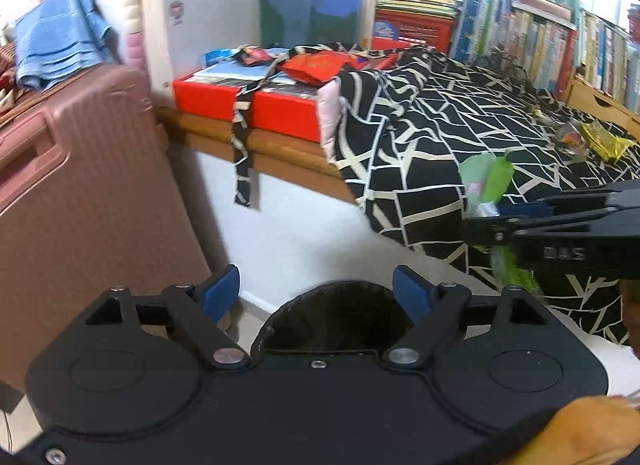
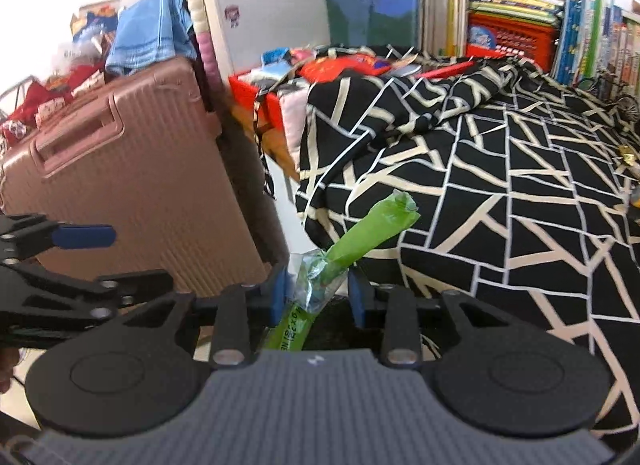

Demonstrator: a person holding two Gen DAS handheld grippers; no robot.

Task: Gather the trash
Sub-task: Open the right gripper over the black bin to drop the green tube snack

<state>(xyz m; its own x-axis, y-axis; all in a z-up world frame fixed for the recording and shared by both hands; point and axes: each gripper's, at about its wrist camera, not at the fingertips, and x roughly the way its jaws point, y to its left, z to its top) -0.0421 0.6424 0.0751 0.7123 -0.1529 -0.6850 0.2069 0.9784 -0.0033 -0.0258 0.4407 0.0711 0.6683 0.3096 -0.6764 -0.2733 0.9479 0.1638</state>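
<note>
My right gripper (image 2: 318,295) is shut on a green plastic wrapper (image 2: 360,237) that sticks up and forward between its blue pads. In the left wrist view the same right gripper (image 1: 486,217) reaches in from the right with the green wrapper (image 1: 486,181) poking out above and below it. A black bin (image 1: 332,317) opens on the floor just below both grippers, partly hidden by them. My left gripper (image 1: 316,291) hangs over the bin, open and holding nothing. Yellow wrappers (image 1: 604,141) and a clear wrapper (image 1: 568,133) lie on the bed at the far right.
A pink suitcase (image 1: 80,193) stands at the left with a blue towel (image 1: 60,45) on top. A black-and-white patterned blanket (image 2: 500,169) covers the bed. A red box (image 1: 248,101) of clutter sits on the wooden ledge. Books (image 1: 540,37) line the back.
</note>
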